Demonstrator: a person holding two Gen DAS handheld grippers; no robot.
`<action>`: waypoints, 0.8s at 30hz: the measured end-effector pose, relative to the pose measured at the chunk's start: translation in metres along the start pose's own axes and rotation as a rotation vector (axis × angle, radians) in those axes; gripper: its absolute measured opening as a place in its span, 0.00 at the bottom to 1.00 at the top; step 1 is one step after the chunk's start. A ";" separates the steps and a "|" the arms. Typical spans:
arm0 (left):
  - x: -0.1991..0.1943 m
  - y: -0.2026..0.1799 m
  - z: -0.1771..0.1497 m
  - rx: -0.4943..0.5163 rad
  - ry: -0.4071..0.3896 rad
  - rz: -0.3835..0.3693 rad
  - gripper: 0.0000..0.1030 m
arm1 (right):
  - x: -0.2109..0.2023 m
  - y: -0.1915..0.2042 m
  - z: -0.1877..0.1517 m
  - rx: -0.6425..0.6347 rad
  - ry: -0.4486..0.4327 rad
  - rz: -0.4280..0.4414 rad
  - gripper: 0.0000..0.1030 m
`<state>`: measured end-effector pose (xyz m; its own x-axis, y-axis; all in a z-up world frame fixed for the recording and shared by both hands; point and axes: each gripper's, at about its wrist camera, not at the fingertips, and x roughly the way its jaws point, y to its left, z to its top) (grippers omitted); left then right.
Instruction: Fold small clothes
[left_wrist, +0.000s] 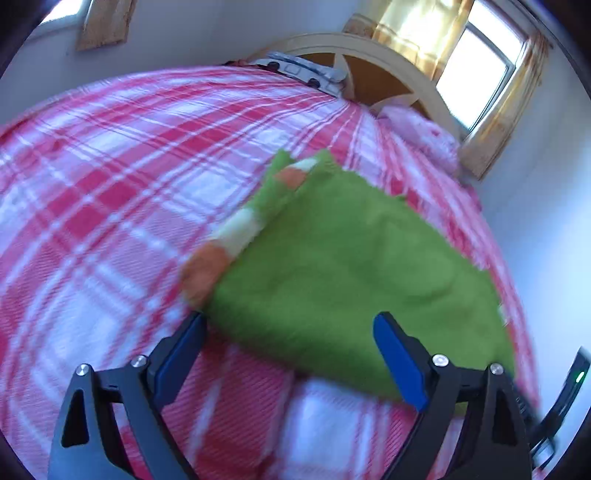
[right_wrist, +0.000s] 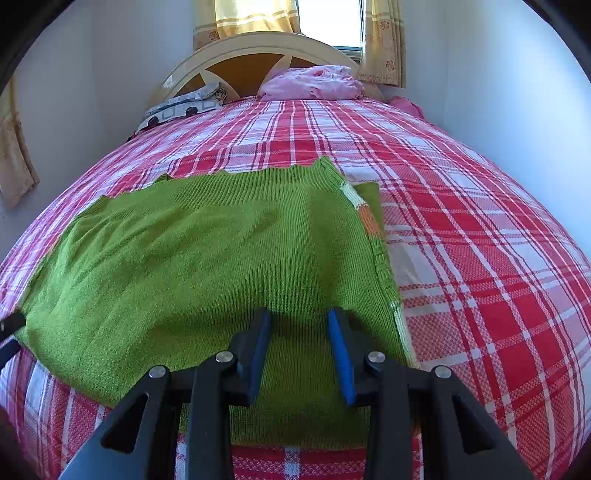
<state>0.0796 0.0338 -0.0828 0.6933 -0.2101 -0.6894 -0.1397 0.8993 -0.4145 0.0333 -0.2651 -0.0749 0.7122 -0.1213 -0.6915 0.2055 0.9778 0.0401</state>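
In the left wrist view, the left hand-held gripper (left_wrist: 290, 354) is spread wide and empty, straddling the near corner of the green sweater (left_wrist: 343, 269) on the plaid bed (left_wrist: 92, 166). The striped sleeve (left_wrist: 236, 229) pokes out along the sweater's left edge — a careless pinch could drag it loose (the frame is blurred).

In the right wrist view, the right hand-held gripper (right_wrist: 299, 354) stands narrowly parted over the knit, gripping nothing. The sweater's long axis runs across the bed, ribbed edge toward the headboard (right_wrist: 258, 48); catching only the top layer would skew the fold.
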 end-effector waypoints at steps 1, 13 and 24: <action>0.007 -0.002 0.006 -0.025 -0.001 -0.007 0.91 | 0.000 0.000 0.000 0.000 0.000 0.000 0.33; 0.032 0.019 0.025 -0.097 -0.005 -0.178 0.31 | -0.001 0.000 -0.001 -0.002 -0.005 -0.004 0.34; 0.029 0.028 0.019 -0.136 0.009 -0.230 0.34 | -0.028 0.062 0.037 -0.037 -0.057 0.152 0.07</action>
<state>0.1092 0.0601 -0.1038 0.7116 -0.4066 -0.5730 -0.0736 0.7679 -0.6363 0.0505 -0.2075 -0.0265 0.7701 0.0198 -0.6376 0.0688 0.9911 0.1139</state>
